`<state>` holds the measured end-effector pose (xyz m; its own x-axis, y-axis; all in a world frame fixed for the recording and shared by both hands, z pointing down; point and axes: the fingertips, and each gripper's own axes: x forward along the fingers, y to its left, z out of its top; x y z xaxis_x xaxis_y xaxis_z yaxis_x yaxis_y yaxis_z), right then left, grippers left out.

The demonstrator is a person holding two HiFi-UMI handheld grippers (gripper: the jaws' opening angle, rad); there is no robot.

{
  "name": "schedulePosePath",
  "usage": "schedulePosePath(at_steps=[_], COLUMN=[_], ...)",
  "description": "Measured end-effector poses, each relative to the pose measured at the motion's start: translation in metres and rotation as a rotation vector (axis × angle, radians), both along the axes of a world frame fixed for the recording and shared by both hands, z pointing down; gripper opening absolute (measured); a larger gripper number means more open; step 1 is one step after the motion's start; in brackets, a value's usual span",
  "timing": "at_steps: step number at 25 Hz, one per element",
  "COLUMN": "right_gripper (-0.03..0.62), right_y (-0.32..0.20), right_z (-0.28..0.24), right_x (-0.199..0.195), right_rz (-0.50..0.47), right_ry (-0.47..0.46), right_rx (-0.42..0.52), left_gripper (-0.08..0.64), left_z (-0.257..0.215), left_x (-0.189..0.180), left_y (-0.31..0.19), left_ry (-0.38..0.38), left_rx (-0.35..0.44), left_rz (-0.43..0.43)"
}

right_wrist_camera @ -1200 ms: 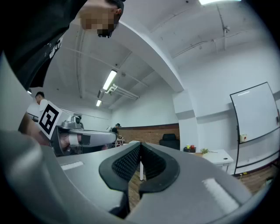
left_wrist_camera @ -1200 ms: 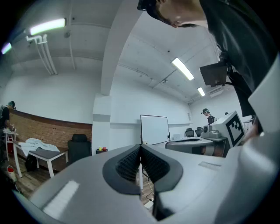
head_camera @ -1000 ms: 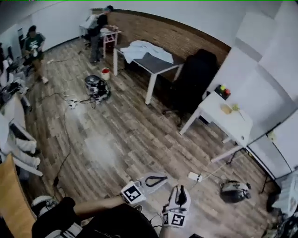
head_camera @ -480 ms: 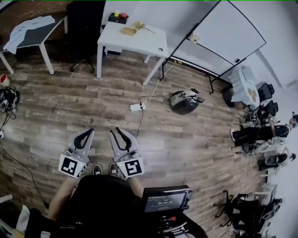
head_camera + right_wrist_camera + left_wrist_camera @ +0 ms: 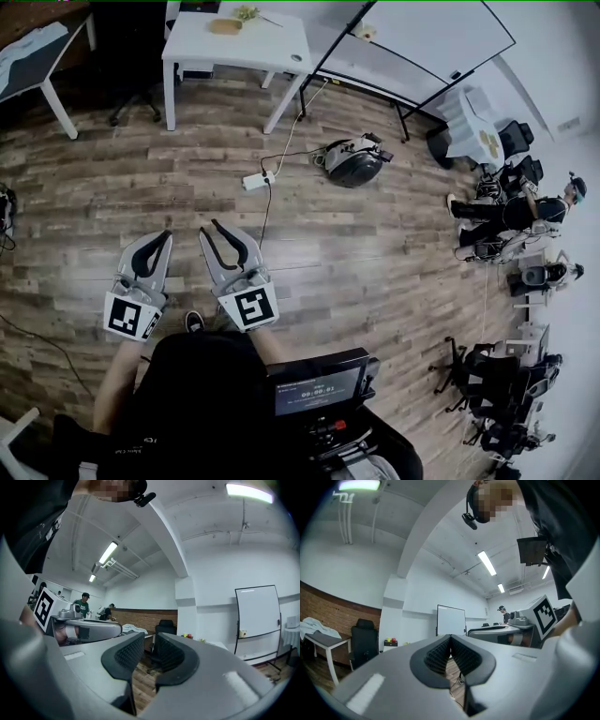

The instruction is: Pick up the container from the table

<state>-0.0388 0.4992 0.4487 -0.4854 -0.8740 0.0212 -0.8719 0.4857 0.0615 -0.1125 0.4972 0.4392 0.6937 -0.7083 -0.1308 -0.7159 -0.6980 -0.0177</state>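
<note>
left tongs [image 5: 165, 238]: clenched, pads meeting tip to tip, nothing in them; I hold them out about level above the floor [image 5: 394, 272], ahead of my shoes.
right tongs [image 5: 210, 227]: released, a narrow gap between the pads and nothing in it; just beside the left tongs, not touching them.
container: I take it for the tan thing [image 5: 225, 26] on the white table [image 5: 281, 47], though it is too small to be sure; well apart from both tongs, across the wood floor.
white table: at the top of the head view, with small green-yellow bits beside the tan thing.
box [image 5: 389, 642]: dark, with a red and a yellow knob on top, near the white table in the left gripper view.
whiteboard [image 5: 412, 42]: on a black stand, just right of the white table.
chair [image 5: 363, 637]: black, left of the white table.
grey table [image 5: 37, 56]: at the left edge, with a white cloth on it.
power strip [image 5: 253, 180]: white, on the floor between me and the white table, its cable running toward me.
dark round thing [image 5: 352, 161]: on the floor right of the power strip; I cannot tell what it is.
screen [image 5: 317, 389]: lit, at my chest.
people: one seated [image 5: 511, 211] at the right edge; two more by the brick wall in the right gripper view.
</note>
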Motion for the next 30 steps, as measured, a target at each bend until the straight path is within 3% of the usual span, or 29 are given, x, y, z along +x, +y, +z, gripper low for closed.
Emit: schedulePosePath(at_steps=[9,15,20,30], right_gripper=[0.103,0.103,0.103,0.103], right_y=[-0.053,-0.143,-0.231,-0.371], right_z=[0.021,0.04,0.035,0.048], right_x=[0.029,0.05,0.081,0.12], right_rz=[0.038,0.018,-0.023,-0.096], right_ry=[0.006,-0.019,-0.047,-0.037], right_rx=[0.007,-0.02,-0.015,-0.033], left_gripper=[0.002,0.002,0.002,0.002], left_z=[0.028,0.048,0.043,0.068], left_x=[0.027,0.039,0.06,0.093], left_y=[-0.056,-0.141,-0.222,-0.336], left_ry=[-0.021,-0.101,-0.118,-0.167], left_rx=[-0.031,-0.104,-0.084,-0.181], left_rz=[0.044,0.006,-0.051,-0.088])
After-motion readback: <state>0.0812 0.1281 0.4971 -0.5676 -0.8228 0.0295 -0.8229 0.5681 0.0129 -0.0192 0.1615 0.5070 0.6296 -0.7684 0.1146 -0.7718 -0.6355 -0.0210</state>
